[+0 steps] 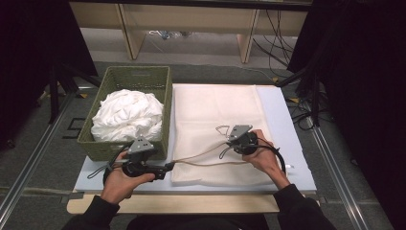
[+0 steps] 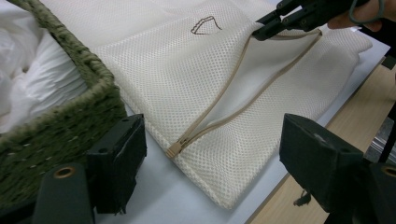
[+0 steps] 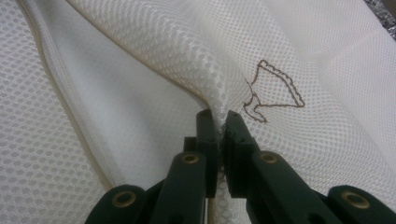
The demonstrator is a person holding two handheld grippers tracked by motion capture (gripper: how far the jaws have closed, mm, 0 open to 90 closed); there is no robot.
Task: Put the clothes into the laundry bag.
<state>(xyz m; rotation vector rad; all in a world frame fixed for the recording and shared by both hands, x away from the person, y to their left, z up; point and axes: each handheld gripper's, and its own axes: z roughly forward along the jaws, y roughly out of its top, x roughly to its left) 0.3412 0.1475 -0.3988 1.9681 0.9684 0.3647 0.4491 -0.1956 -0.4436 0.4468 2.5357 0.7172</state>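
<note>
The right gripper [image 3: 218, 122] has its black jaws clamped on a raised fold of the cream mesh laundry bag [image 1: 215, 115], beside its unzipped tan zipper [image 2: 261, 70]. The left gripper [image 2: 210, 154] hovers with its jaws wide apart and empty above the zipper's end. The bag lies flat on the table [image 1: 292, 139], touching a green woven basket [image 1: 139, 76] of crumpled white cloth [image 1: 127, 115].
</note>
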